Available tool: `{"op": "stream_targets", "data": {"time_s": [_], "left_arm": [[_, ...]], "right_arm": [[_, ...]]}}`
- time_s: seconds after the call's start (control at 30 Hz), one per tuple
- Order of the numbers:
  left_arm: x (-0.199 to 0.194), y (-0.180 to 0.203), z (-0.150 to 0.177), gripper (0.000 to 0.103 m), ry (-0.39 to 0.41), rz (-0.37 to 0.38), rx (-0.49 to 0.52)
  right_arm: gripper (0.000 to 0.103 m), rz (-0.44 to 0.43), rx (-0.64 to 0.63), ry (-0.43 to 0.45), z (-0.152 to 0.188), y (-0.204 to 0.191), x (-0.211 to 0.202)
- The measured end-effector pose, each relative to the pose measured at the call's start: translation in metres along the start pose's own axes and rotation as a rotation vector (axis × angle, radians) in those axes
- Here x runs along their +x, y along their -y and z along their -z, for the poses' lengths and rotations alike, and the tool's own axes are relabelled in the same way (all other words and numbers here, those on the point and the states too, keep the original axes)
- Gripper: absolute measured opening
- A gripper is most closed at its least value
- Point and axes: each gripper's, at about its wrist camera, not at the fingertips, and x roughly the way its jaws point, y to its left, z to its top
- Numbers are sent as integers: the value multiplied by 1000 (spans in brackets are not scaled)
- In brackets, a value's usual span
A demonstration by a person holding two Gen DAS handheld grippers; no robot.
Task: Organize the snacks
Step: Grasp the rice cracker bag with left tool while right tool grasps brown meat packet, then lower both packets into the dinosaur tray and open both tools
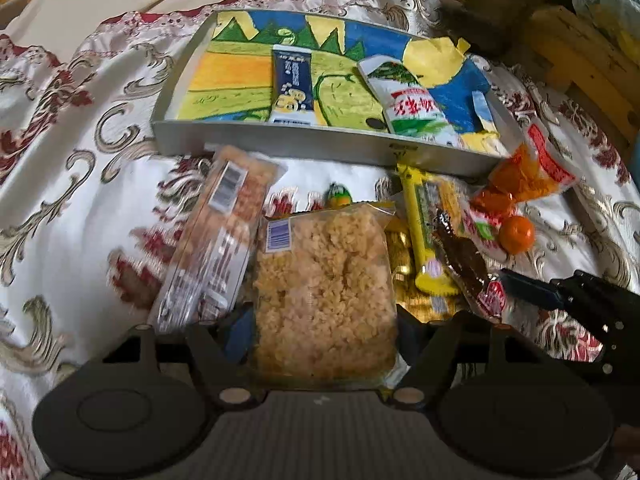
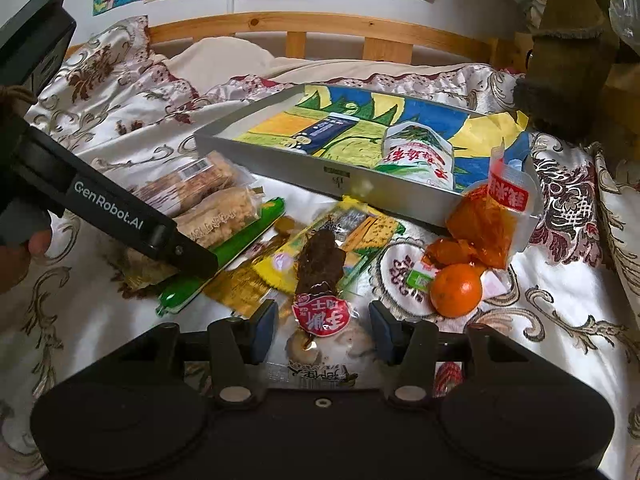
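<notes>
My left gripper point(image 1: 320, 332) is shut on a clear pack of puffed rice cake point(image 1: 324, 288), held near the bedcover in front of the grey tray point(image 1: 280, 142). The tray holds a dark blue snack pack point(image 1: 291, 84) and a white and green pack point(image 1: 408, 100) on a painted liner. My right gripper point(image 2: 323, 326) is open, its fingers either side of the red end of a brown meat snack pack point(image 2: 320, 268). The left gripper's arm point(image 2: 120, 216) shows at the left of the right wrist view. The right gripper shows at the right edge of the left wrist view point(image 1: 560, 292).
Loose snacks lie on the patterned bedcover: a second rice cake pack point(image 1: 216, 240), a yellow pack point(image 1: 424, 232), a green stick pack point(image 2: 224, 256), an orange sauce pack point(image 2: 488, 220) and a tangerine point(image 2: 456, 290). A wooden headboard point(image 2: 320, 36) stands behind.
</notes>
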Motion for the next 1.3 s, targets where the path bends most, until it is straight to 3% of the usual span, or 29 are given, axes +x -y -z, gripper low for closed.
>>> {"op": "stream_targets", "data": {"time_s": [0.17,0.67,0.93,1.3], "left_arm": [[-17,10,19,74,9,-21,15],[-54,39,73,74,-4,11,-68],[-69,55,94,74,12,1,-98],[-91,69,105,74,55,8,-110]], "right_arm": [[51,16,-45,-7,7,-8,-17],[49,42,-176,-38,49,-20,-68],[43,11,-83,-59,58,-6,-88],[42,60,-152,-4,71,-15,-116]]}}
